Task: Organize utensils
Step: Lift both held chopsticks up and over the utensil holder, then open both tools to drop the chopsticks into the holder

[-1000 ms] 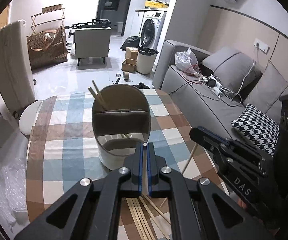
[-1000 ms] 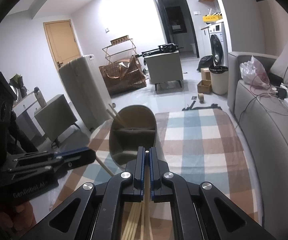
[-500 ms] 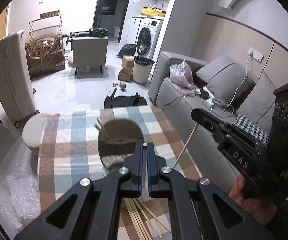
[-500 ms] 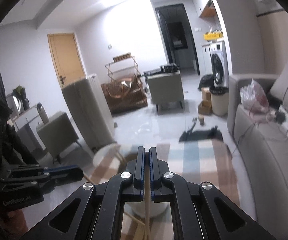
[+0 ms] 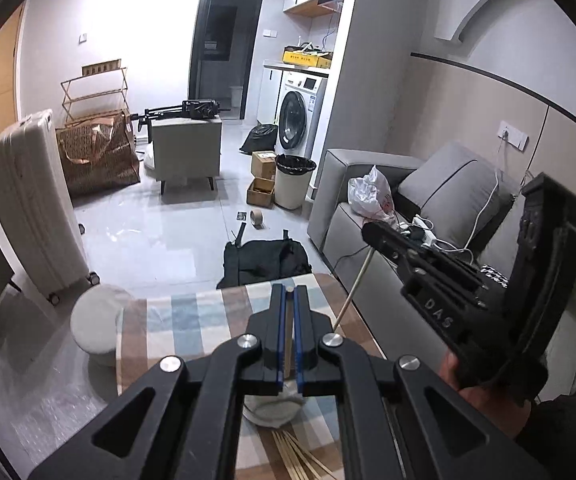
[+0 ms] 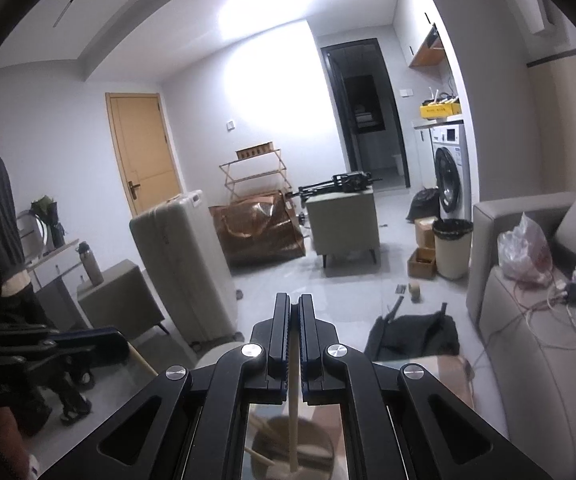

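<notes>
We have both grippers, the left gripper (image 5: 289, 300) and right gripper (image 6: 295, 312), each clamped on a single chopstick (image 6: 293, 420) above the utensil holder (image 6: 288, 450) at lower centre, ready to drop them in.

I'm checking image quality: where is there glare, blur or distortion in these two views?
Right wrist view: a bright glare patch washes out the wall, and the holder low in the picture is soft and blurred. Left wrist view: evenly lit, no strong glare, chopsticks on the table fairly sharp. Both views: fisheye bending of walls and door frames, with a dark vignette in the corners.
</notes>
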{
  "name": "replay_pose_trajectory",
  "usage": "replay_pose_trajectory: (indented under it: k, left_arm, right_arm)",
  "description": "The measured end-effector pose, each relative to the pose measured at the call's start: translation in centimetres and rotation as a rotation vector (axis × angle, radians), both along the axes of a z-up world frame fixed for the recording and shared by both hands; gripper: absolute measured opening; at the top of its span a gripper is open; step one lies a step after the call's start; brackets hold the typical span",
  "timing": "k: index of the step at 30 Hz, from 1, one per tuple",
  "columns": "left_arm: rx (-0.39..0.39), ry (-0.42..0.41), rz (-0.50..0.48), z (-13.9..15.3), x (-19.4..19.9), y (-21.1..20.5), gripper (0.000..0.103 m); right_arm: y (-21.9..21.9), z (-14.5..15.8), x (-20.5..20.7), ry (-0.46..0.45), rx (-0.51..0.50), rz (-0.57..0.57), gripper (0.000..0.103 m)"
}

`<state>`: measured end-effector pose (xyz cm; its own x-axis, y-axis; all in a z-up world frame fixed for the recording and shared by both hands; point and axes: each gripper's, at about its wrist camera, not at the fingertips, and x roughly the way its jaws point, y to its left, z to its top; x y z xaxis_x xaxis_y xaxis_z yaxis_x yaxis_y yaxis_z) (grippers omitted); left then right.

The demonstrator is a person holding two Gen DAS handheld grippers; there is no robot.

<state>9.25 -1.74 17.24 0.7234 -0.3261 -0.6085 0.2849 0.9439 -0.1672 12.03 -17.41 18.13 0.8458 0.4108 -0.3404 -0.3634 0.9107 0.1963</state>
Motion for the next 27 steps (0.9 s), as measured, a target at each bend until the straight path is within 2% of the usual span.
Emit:
replay_pose_trajectory:
  k: [7, 11, 19, 27]
  left_arm:
    - [0.028, 0.019, -0.009, -2.0, 3.1, 0.2, 0.000]
    - [0.013, 0.054, -0.005, -4.0, 4.4, 0.6, 0.000]
    - [-0.018, 0.096, 0.017, -6.3, 4.8, 1.2, 0.000]
    - [-0.020, 0.145, 0.018, -7.1, 5.3, 1.2, 0.000]
  right_arm:
    - [1.0, -2.5, 3.6, 0.023, -0.006, 0.014, 0.003]
    - [1.4, -4.3, 4.7, 0.031, -0.027, 0.030, 0.003]
    - [1.7, -7.4, 4.9, 0.027, -0.087, 0.097, 0.003]
    - [3.0, -9.9, 4.7, 0.081, -0.147, 0.155, 0.003]
